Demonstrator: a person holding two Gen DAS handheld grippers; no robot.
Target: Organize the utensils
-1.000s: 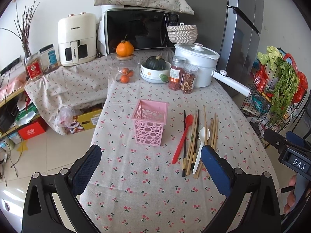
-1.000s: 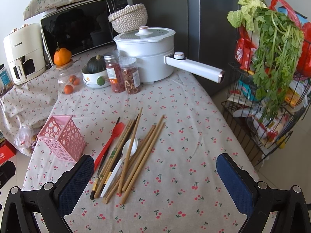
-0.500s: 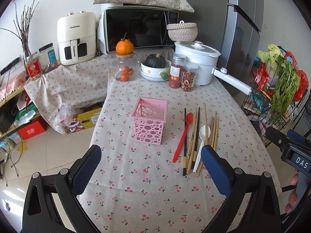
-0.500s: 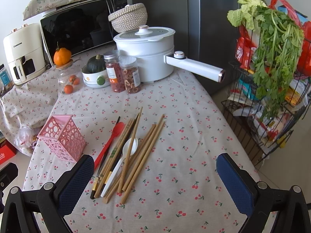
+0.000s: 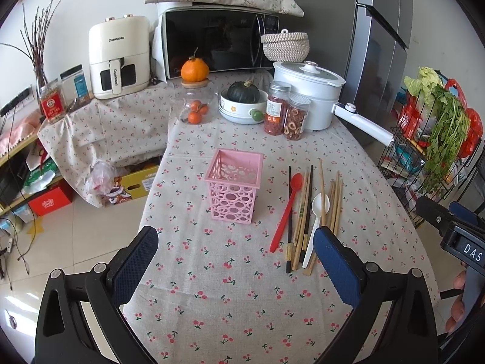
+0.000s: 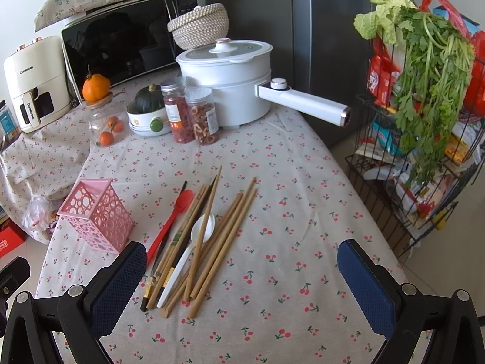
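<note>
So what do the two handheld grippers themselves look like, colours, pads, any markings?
Both are black plastic frames with round silver screws at the joints. The left gripper and right gripper each carry two flat fingers faced with dark blue, fine-textured pads. In the left wrist view, the other gripper's black body bears a label with white letters "DAS".

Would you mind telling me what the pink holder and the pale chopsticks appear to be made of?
Pink holder: probably moulded plastic, matte, judging by its uniform colour and round cut-outs. Pale chopsticks: likely unfinished bamboo or wood, tan and dull.
</note>
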